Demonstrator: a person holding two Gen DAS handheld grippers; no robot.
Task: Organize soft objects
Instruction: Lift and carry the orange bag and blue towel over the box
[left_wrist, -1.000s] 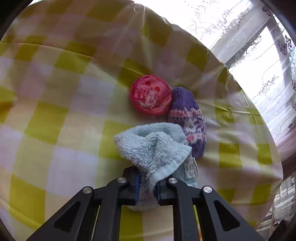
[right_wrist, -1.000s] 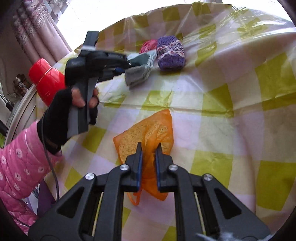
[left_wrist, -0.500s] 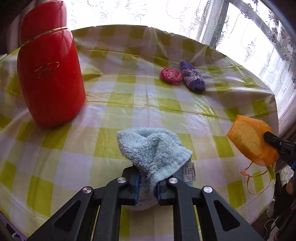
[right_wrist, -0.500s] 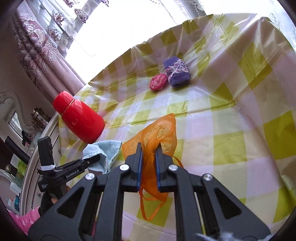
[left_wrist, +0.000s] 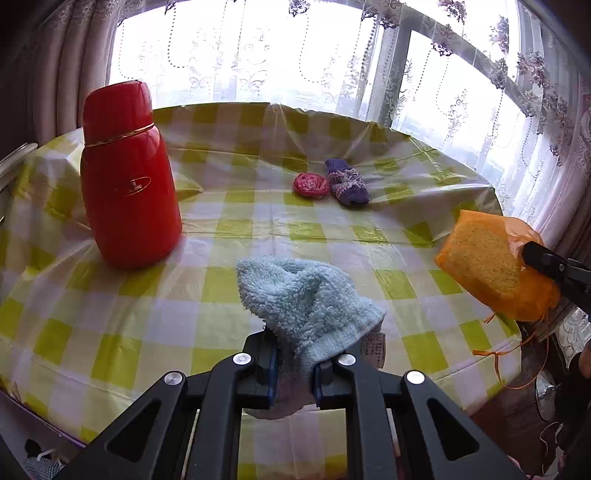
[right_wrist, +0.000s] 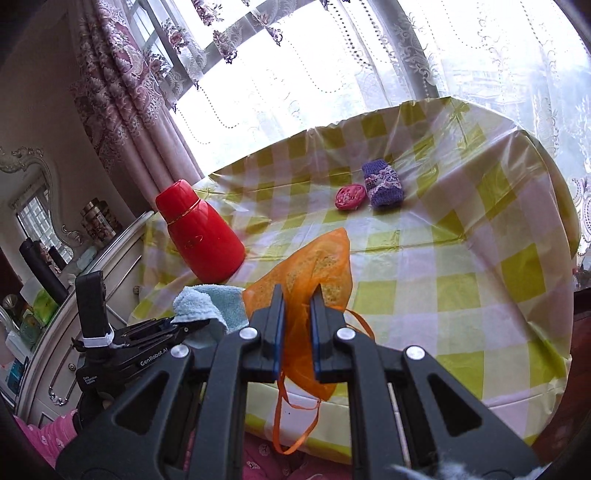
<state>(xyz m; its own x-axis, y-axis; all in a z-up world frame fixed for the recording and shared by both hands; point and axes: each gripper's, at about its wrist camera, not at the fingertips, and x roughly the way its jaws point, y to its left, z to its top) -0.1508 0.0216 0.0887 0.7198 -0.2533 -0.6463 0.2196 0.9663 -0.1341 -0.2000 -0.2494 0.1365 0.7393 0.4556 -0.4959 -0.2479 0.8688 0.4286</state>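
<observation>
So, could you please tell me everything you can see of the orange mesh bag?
The orange mesh bag is a sheer, net-like pouch with a yellowish, coarse sponge-like block showing through it. Thin orange ribbon ties dangle in loops below it. The right claw is shut on its gathered fabric, holding it off the checked tablecloth near the table's near edge. In the left wrist view it hangs at the right, the block facing the camera. Only the claw touches it.

Tablecloth (left_wrist: 332, 236): glossy plastic film, creased, checked. Flask (left_wrist: 127, 177), left of frame: smooth, shiny red. Towel (left_wrist: 306, 299), centre: fluffy pale-blue terry cloth. Pouch (left_wrist: 491, 266), right edge: sheer orange mesh over a rough, grainy sponge. Mitten (left_wrist: 347, 181): purple knit wool, matt.
</observation>
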